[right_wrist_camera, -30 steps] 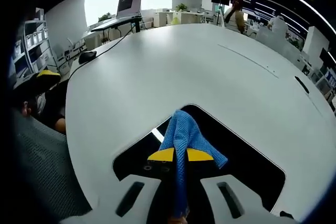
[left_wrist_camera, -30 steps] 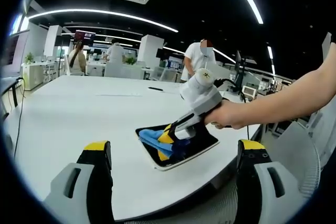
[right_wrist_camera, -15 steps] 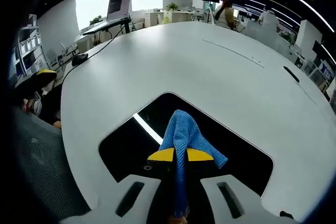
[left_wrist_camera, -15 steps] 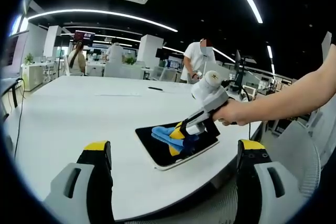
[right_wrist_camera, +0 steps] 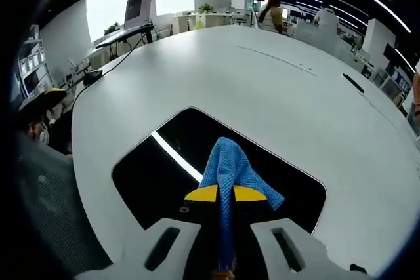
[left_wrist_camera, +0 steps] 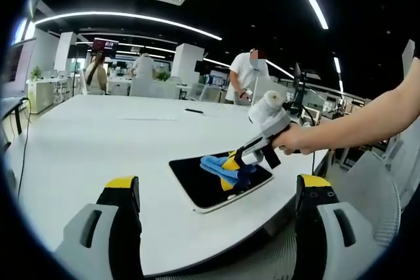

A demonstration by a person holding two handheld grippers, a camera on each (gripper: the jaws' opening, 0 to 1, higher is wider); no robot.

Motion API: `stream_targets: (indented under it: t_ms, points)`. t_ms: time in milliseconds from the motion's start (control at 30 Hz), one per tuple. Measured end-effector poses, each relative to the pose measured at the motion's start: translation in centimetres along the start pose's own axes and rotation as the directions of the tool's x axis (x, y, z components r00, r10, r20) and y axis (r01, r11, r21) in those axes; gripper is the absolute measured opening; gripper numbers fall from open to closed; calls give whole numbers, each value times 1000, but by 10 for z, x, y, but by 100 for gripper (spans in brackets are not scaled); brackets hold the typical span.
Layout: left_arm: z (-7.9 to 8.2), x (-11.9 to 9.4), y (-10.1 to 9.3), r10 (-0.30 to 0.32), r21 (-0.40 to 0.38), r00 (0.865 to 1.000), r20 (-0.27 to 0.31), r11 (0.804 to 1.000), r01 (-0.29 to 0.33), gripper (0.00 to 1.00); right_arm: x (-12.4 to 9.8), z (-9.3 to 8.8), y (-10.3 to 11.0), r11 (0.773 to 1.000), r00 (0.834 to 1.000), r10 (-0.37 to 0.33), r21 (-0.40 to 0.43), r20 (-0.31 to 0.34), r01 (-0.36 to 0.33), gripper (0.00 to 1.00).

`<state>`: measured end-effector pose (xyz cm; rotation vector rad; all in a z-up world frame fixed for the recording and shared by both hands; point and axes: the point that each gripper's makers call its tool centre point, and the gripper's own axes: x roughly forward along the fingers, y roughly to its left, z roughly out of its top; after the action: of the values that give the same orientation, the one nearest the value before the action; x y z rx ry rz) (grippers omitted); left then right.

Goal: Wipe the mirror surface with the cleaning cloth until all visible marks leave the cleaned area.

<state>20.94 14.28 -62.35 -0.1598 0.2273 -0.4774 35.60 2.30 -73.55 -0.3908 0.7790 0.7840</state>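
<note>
Right gripper (right_wrist_camera: pixel 226 193) pinching cloth (right_wrist_camera: pixel 230 165), on mirror (right_wrist_camera: pixel 157 175)

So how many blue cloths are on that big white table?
1. The blue cloth is pinched in the right claw and pressed on the dark mirror, near the table's edge. Nothing suggests another, though the claw hides some mirror.

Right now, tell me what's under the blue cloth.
The mirror lies directly under the blue cloth, which the right gripper presses down. Any marks beneath the cloth are covered.

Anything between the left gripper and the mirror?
Just bare white table between the left gripper and the mirror, per the left gripper view.
</note>
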Motion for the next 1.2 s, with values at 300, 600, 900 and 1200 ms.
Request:
stream_targets:
  t_ms: [300, 600, 900, 1200]
  points:
    - [0, 0, 0, 2, -1, 1000, 5, 1000, -2, 98, -8, -12, -23, 999, 1000, -30, 42, -6, 30, 1]
    - [1, -1, 0, 0, 0, 1000, 7, 1000, 0, 98, -20, -26, -43, 995, 997, -72, 75, -17, 73, 1]
    - [0, -1, 0, 1, 0, 1000, 0, 1000, -1, 98, -26, -36, -59, 991, 994, -106, 82, -26, 108, 1]
    - [-1, -1, 0, 1, -1, 1000, -2, 1000, -1, 98, -31, -40, -63, 987, 992, -120, 101, -34, 123, 1]
